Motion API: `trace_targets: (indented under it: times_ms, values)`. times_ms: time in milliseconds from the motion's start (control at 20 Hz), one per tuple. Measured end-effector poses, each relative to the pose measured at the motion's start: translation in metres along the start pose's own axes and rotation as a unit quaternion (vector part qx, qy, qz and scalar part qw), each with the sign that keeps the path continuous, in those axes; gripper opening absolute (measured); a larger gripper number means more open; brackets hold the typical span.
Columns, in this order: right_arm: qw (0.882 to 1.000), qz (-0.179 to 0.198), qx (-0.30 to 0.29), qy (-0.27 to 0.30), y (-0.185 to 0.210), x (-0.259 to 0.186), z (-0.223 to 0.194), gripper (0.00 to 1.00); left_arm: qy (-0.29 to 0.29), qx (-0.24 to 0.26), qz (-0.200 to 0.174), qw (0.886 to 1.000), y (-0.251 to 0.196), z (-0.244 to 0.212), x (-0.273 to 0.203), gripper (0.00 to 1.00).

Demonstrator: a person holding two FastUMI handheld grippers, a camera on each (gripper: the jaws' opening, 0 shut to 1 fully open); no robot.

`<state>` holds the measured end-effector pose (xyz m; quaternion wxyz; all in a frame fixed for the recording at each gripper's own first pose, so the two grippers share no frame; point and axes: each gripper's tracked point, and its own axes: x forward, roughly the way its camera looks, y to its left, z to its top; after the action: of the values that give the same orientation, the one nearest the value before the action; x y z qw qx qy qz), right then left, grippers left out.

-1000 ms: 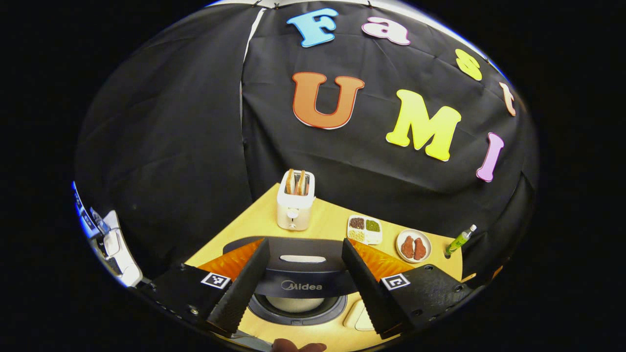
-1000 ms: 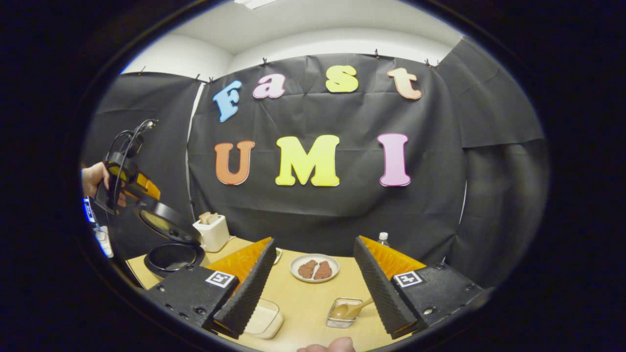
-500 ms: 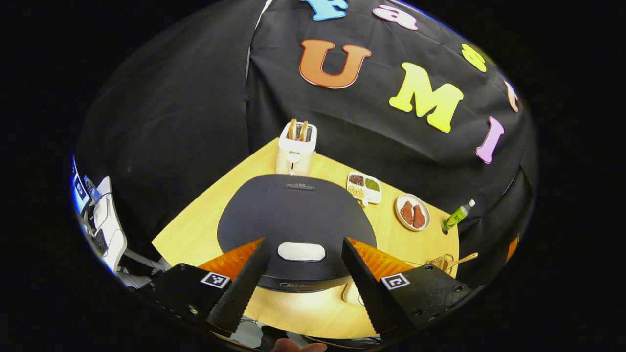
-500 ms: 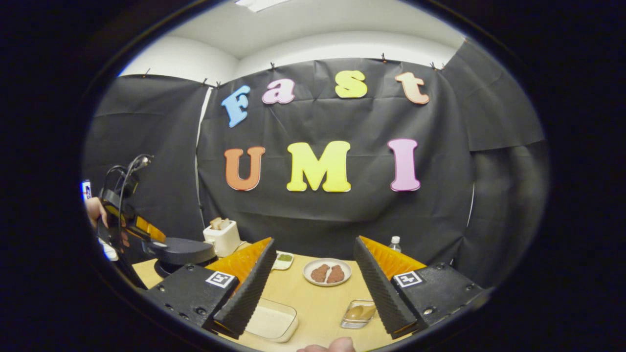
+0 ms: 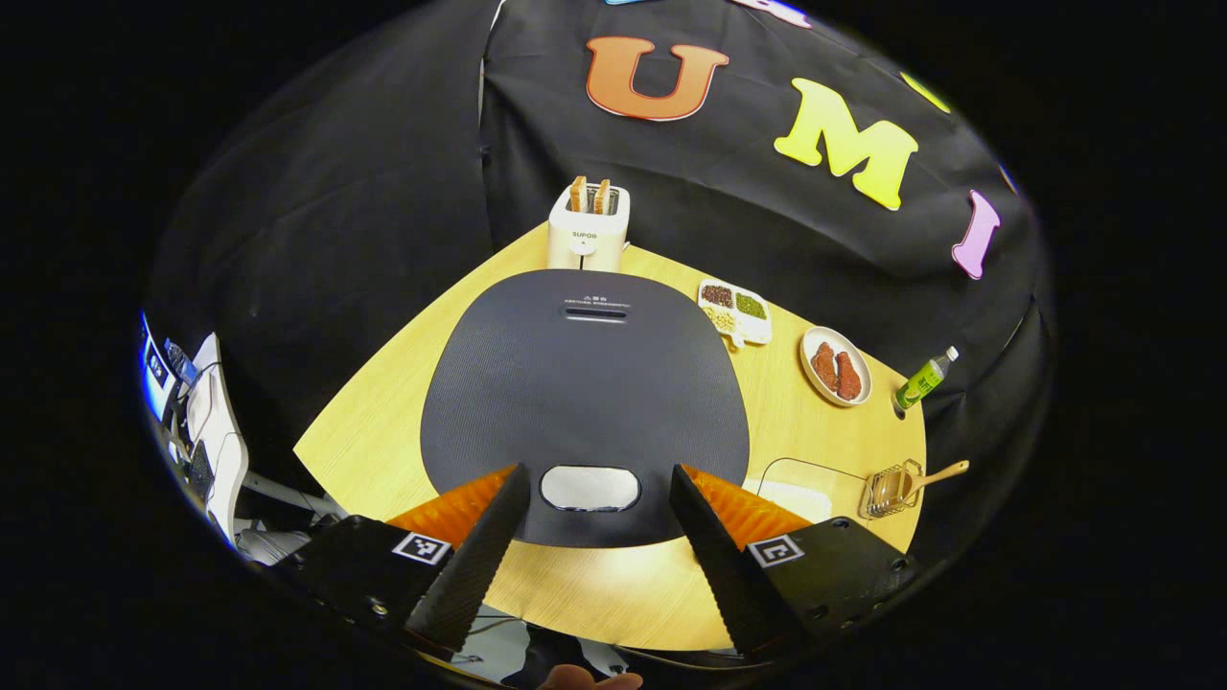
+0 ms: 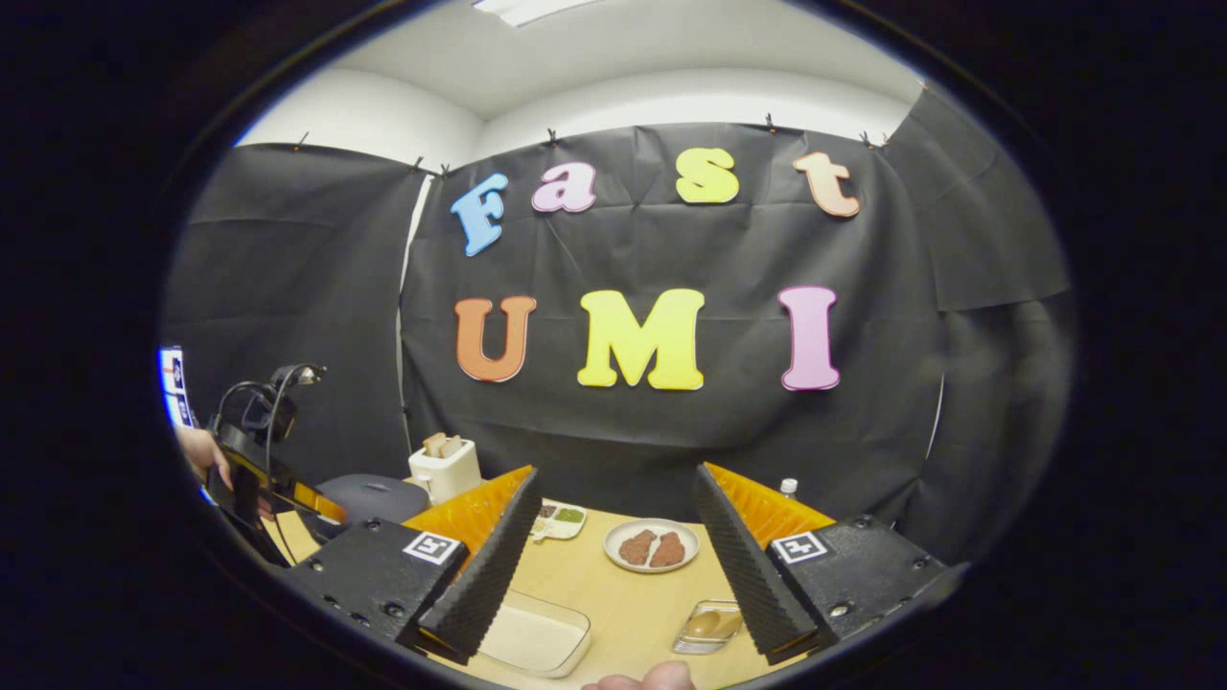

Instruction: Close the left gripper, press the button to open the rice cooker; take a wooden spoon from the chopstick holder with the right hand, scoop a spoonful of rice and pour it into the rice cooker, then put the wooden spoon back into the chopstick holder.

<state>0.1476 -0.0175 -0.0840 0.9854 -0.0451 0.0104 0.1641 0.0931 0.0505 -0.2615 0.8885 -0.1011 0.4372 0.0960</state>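
Tabletop: shut rice cooker [image 5: 585,393] beneath spread left hand-held gripper [image 5: 594,561].

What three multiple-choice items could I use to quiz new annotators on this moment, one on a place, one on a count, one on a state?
1. Where does the wooden spoon lie?
A. in the chopstick holder
B. on the plate
C. on the rice cooker

2. How many slices stand in the toaster?
A. one
B. two
C. four

3. How is the rice cooker's lid?
A. shut
B. standing fully open
C. taken off and lying on the table

Answers:
1 A: the left gripper view shows its handle poking out of the wire holder at the table's right edge.
2 B: two slices poke from the slots.
3 A: the dark lid lies flat over the pot, with the left tongs open either side of its button.
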Motion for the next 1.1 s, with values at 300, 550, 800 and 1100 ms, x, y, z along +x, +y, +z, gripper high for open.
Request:
trace_targets:
  times_ms: [300, 550, 800, 1100]
  values:
    - [0.999, 0.013, 0.030, 0.002, 0.009, 0.014, -0.008, 1.00, 0.013, 0.009, 0.033, 0.999, 0.004, -0.008, 0.008, 0.96]
    - [0.998, 0.026, 0.055, 0.012, 0.015, 0.024, -0.019, 1.00, 0.016, 0.024, 0.041, 0.999, 0.003, -0.013, 0.016, 0.97]
    - [0.999, 0.006, 0.048, -0.002, 0.009, 0.011, -0.001, 1.00, -0.031, 0.024, 0.034, 0.999, -0.002, -0.008, 0.009, 0.96]
    - [0.998, -0.049, 0.039, -0.019, 0.016, -0.040, 0.025, 1.00, -0.137, 0.017, -0.042, 0.989, -0.045, 0.025, -0.066, 0.95]
